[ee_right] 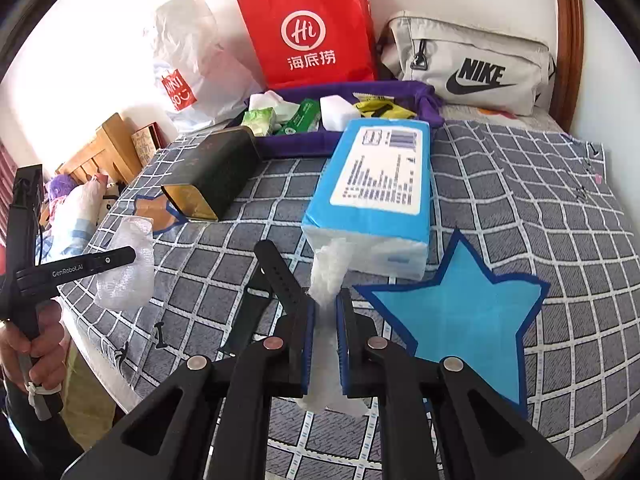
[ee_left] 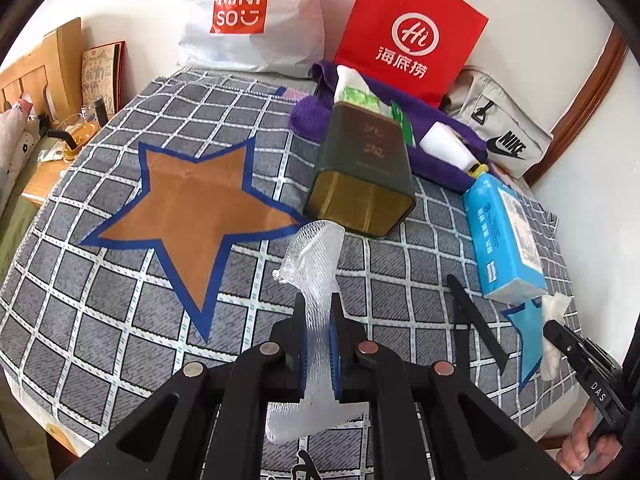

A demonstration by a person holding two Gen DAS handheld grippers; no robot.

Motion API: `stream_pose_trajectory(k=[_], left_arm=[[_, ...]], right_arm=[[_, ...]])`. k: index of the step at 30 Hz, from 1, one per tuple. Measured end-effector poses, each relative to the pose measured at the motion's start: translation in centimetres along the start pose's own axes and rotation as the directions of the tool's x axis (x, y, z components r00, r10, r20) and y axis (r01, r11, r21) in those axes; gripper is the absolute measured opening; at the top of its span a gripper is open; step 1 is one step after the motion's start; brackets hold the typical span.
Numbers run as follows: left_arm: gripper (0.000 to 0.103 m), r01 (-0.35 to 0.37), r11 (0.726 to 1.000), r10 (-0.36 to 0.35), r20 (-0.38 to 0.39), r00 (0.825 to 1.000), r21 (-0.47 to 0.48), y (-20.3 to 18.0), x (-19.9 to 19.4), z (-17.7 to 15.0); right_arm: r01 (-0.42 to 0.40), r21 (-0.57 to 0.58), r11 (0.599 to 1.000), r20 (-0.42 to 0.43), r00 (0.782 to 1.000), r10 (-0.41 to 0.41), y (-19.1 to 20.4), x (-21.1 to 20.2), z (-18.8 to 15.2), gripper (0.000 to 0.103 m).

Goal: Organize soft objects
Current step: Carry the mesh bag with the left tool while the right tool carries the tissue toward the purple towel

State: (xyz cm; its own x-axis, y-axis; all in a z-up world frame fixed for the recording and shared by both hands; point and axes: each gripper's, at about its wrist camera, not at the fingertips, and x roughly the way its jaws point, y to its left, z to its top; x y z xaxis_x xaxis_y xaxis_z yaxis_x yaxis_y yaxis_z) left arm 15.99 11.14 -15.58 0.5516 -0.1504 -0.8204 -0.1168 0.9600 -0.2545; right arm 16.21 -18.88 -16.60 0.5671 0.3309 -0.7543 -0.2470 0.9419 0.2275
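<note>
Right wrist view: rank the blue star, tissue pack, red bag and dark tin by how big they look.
1. Blue star and tissue pack: look alike, and both lie near the camera, so unranked.
2. Red bag: farther back, so likely bigger than it looks.
3. Dark tin.

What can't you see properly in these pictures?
- Left wrist view: the lower end of the white foam net is hidden behind the left claw.
- Right wrist view: part of the white tissue is covered by the right claw.
- Right wrist view: the print on the blue tissue pack is too small to read.
- Both views: what's inside the red paper bag is hidden by its walls.
</note>
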Motion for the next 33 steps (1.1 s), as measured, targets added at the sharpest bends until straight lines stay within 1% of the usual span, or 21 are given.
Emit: stream_pose_trajectory(k=[7,13,26,33], left_arm=[[0.009,0.018,1.000,-0.018,0.030,0.999,0.002,-0.5,-1.4,1.7],[0.009,0.024,1.000,-0.025,0.050,0.998,0.008,-1.3,-2.3,3.4],[0.009,0.019,0.999,-0.021,0.096,0.995,0.026,-3.1,-3.7,7.5],[0.009,0.019,0.999,-0.023,0.109,0.994,0.036,-3.9,-3.9,9.2]], right_arm=[[0.000,-0.015,1.000,0.025,1.000,0.001,0.3,-1.5,2.0,0.010],[0.000,-0.028,1.000,0.060,0.998,0.002,0.3,-2.7,4.3,0.010],[0.001,-0.048,0.999,0.119,0.993,0.005,-0.1,-3.7,9.0,0.010],[0.001,-0.048,0.999,0.139,0.990,0.005,-0.5,-3.7,10.7,0.011]])
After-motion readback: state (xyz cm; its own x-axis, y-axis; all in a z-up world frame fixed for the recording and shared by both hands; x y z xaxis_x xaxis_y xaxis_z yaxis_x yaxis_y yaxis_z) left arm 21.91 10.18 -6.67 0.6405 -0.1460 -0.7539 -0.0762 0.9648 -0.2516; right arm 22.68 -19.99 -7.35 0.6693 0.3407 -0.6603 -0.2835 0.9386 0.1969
